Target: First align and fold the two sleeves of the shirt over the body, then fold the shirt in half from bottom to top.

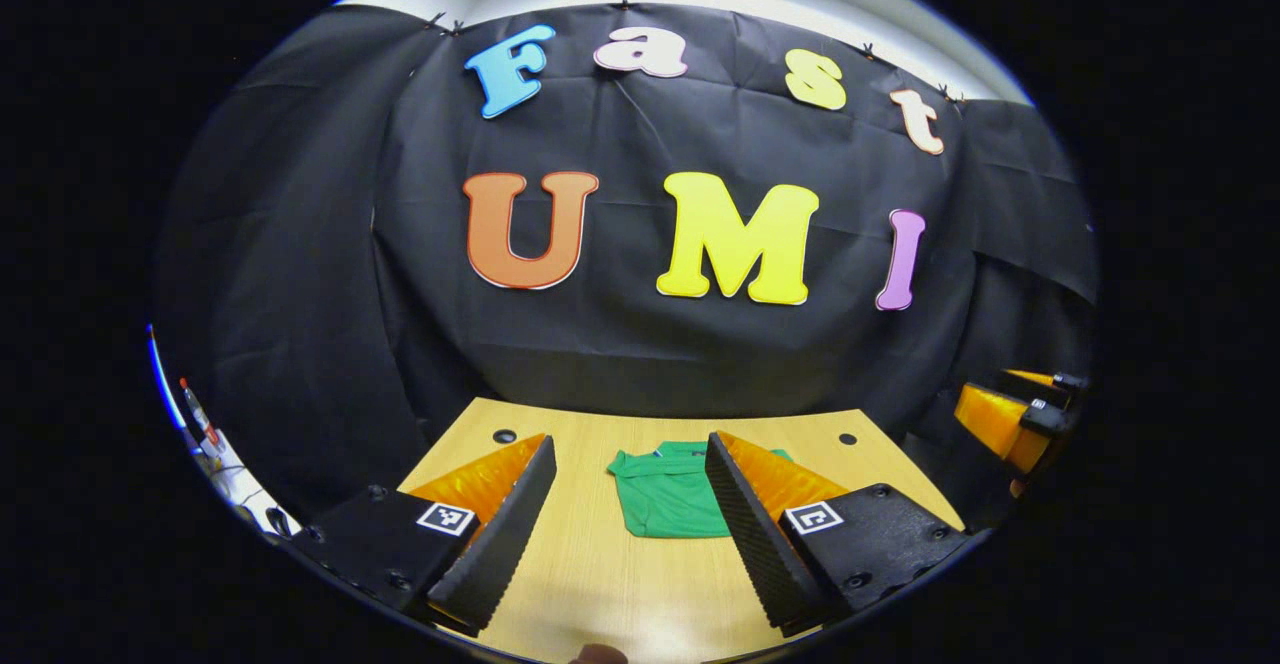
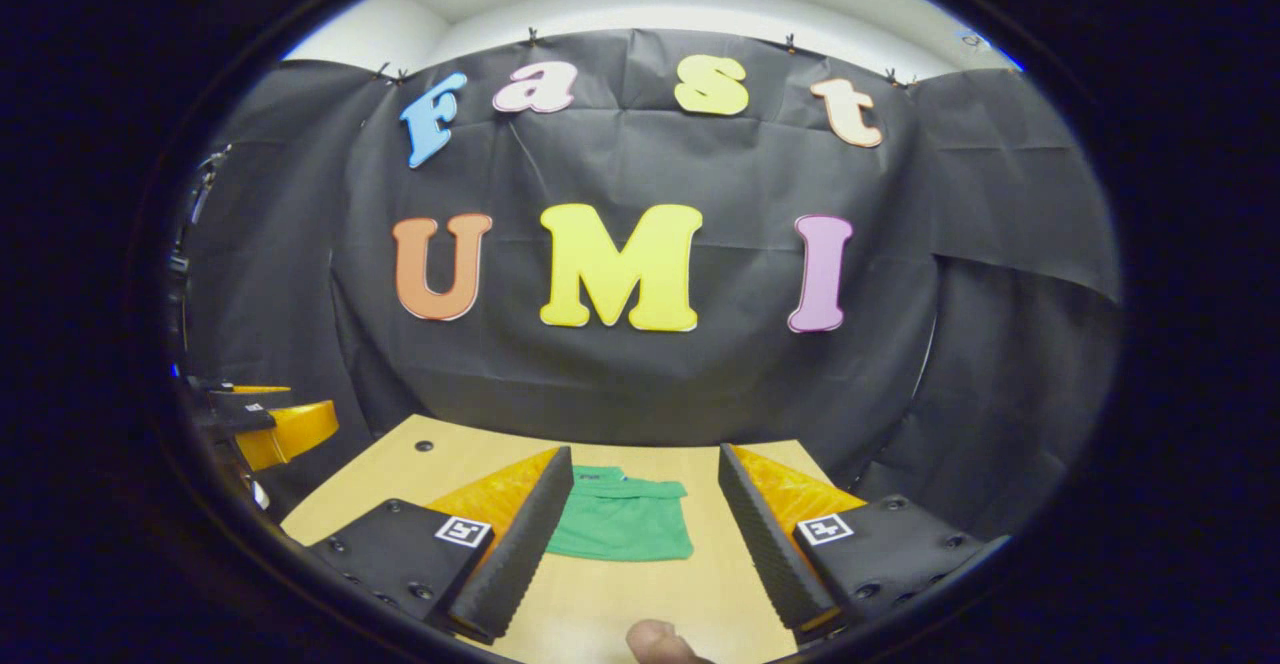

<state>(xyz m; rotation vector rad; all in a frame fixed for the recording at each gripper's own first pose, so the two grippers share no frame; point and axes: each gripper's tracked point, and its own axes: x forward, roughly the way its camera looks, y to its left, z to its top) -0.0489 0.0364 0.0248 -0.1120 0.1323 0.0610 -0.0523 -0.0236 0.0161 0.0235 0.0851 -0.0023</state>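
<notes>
Looks finished, or nearly so: shirt [image 1: 668, 499] lying as a small, neat green rectangle toward the far middle of the worktop [image 1: 620, 584], collar at the back edge, no sleeve sticking out at either side, near hem straight and flat. Judged from that compact shape, both sleeve folds and the bottom-to-top fold already made; hard to tell at this range how many layers are stacked.

Left gripper [image 1: 630, 519] held above the near part of the worktop, jaws wide apart, nothing between them, well short of the shirt. Right gripper [image 2: 645, 534] likewise raised and spread open, empty, aimed at the same green bundle [image 2: 622, 522] from a little to one side. In the left gripper view, the right gripper also visible at the far right edge [image 1: 1010, 419].

Next move, if any: little more than a check on edge alignment and perhaps a light press to flatten the fold; otherwise pulling both tools away.

Shirt: soft knit cloth, matte, faintly wrinkled, with a folded collar. Worktop: pale wood-grain board, smooth, with small dark round holes near the back corners. Gripper fingers [image 2: 520, 544]: wedge-shaped, inner faces ribbed like sawteeth, a square printed marker on each base block.
</notes>
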